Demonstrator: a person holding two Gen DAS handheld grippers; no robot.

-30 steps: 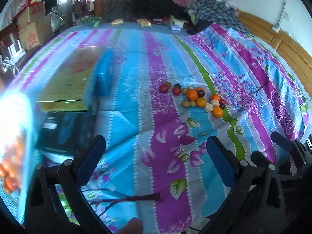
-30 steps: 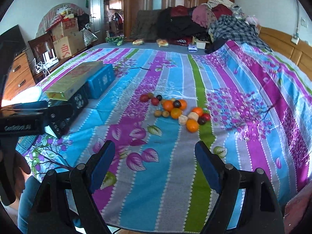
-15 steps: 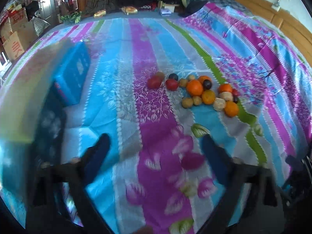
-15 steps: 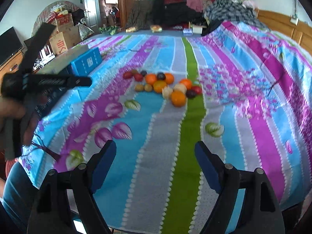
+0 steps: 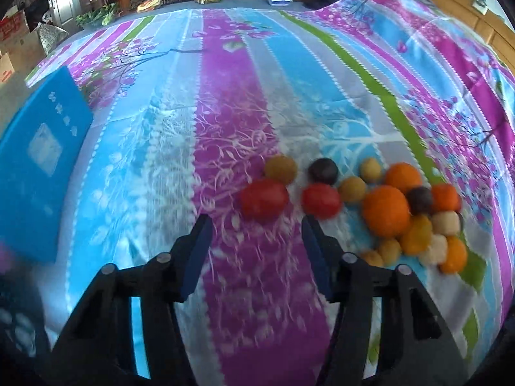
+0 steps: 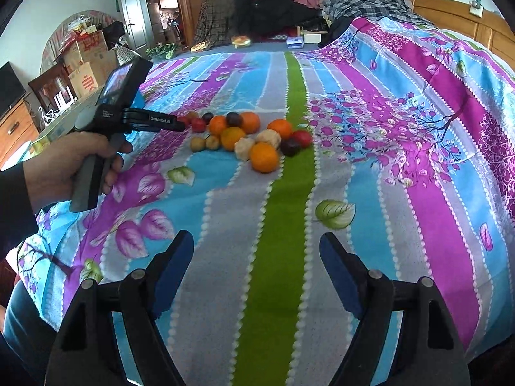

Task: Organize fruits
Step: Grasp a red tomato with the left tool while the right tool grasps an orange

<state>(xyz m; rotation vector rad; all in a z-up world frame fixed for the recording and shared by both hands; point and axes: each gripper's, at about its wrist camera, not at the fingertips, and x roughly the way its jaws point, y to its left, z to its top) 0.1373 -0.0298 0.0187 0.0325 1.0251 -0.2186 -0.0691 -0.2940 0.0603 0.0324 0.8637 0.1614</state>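
Observation:
A cluster of small fruits (image 6: 248, 136) lies on the striped bedspread (image 6: 280, 212): oranges, red, dark purple, tan and pale ones. In the left wrist view my left gripper (image 5: 256, 225) is open and empty, just short of a red fruit (image 5: 264, 200), with a second red fruit (image 5: 321, 200) by its right fingertip and a big orange (image 5: 385, 210) further right. The left gripper also shows in the right wrist view (image 6: 180, 126), held by a hand at the cluster's left edge. My right gripper (image 6: 257, 244) is open and empty, well short of the fruits.
A blue box (image 5: 38, 167) lies on the bed to the left of the fruits. Piled clothes (image 6: 289, 0) and small packets sit at the far end of the bed. Cardboard boxes (image 6: 87, 61) and a dresser stand off the bed's left side.
My left gripper has swung right and forward from the boxes to the left edge of the fruit cluster. My right gripper has moved closer to the fruits. Both stay open.

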